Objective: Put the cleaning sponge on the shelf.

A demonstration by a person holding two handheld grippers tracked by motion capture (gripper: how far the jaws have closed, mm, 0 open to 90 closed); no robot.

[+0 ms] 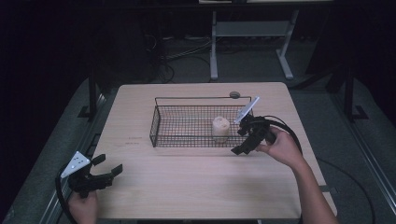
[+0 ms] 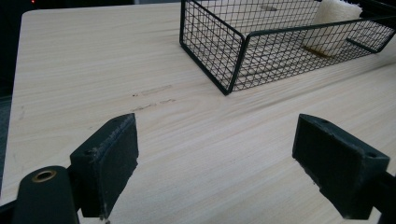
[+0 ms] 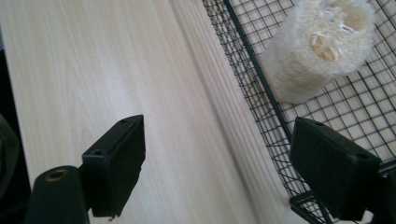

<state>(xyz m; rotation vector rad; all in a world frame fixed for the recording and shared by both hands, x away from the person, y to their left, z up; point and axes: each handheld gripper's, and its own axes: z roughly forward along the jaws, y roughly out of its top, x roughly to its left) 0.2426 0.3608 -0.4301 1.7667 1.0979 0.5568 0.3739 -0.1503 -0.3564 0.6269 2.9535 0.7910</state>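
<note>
A black wire basket (image 1: 159,122) stands on the light wooden table (image 1: 187,177), toward its far side. A pale loofah piece (image 1: 220,127) stands upright inside it near the right end; it looks fibrous and hollow in the right gripper view (image 3: 322,46). My right gripper (image 1: 243,148) is open at the basket's near right corner, one jaw over the table, the other over the basket wire (image 3: 261,84). At the table's near left corner my left gripper (image 1: 108,167) is held open over bare wood, with the basket (image 2: 233,51) and loofah (image 2: 331,23) ahead of it.
A small round dark disc (image 1: 234,94) lies behind the basket's far rim. Faint scuff marks (image 1: 134,141) show on the wood left of the basket. Desk legs (image 1: 214,46) and cables (image 1: 163,60) stand on the dark floor beyond the table.
</note>
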